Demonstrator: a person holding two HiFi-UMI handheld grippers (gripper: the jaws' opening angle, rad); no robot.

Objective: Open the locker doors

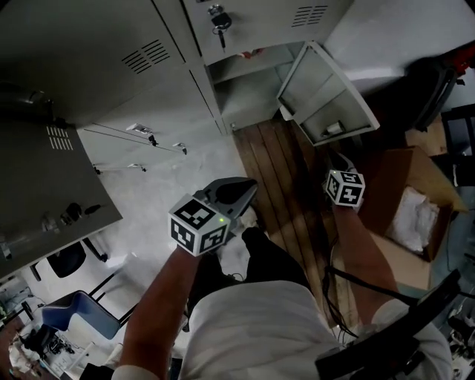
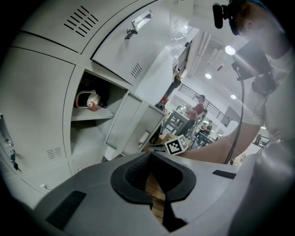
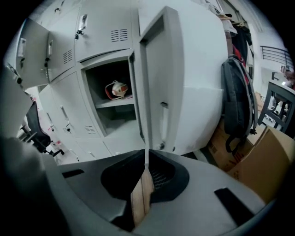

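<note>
Apparently finishing one door [image 3: 161, 69], the right gripper [image 3: 146, 163] pinches its thin edge, nearly closed, while the left gripper [image 2: 152, 160] is closed, empty; next, release and grip a shut door [image 1: 260, 18]

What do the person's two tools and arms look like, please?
Both the left tool and right tool have smooth grey bodies with black ribbed pads in a rounded recess. The left cube and right cube bear black-and-white square markers; a small green light shows on the left one. A dark cable runs along the right arm. The person wears a white short-sleeved shirt.
</note>
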